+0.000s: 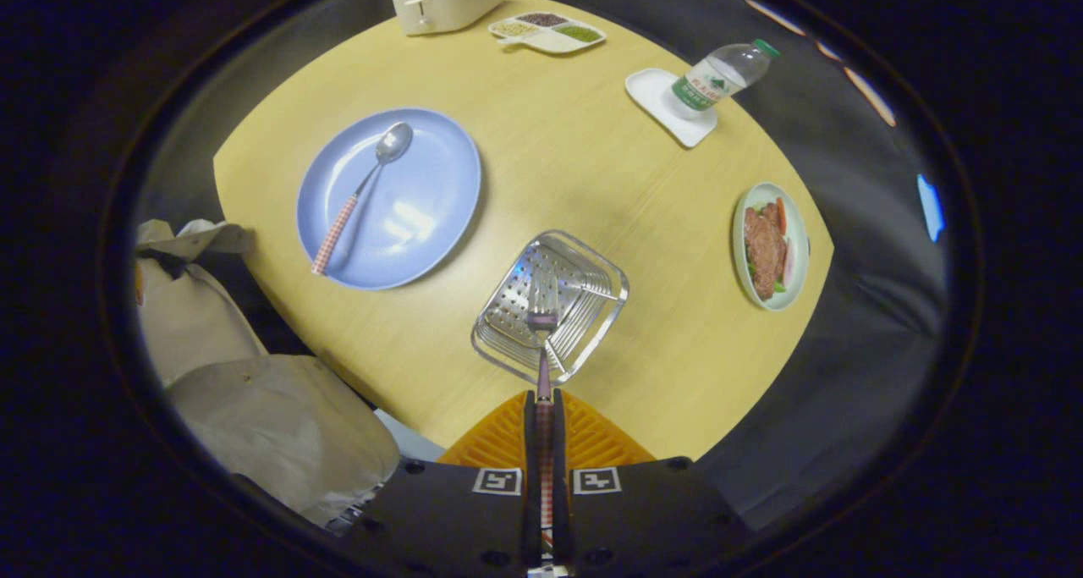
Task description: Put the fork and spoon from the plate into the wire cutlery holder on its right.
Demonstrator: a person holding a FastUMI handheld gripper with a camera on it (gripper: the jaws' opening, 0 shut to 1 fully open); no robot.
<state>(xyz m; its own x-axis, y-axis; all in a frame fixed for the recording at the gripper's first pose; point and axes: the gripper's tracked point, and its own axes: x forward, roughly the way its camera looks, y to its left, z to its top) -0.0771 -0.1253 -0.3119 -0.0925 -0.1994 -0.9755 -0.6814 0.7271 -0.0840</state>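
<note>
Gripper (542, 409): fingers clamp checked-handled steel fork (542, 341), tines over square wire cutlery holder (592, 294) | Release pending | Checked-handled steel spoon (362, 190) on round blue plate (423, 222), left | Progress: under half.

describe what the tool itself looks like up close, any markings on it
The tool has two dark, blocky finger mounts, each bearing a small square black-and-white tag. Round screw holes dot the mounts. The fingers ahead of them have ribbed, ridged faces that taper toward the tips.
</note>
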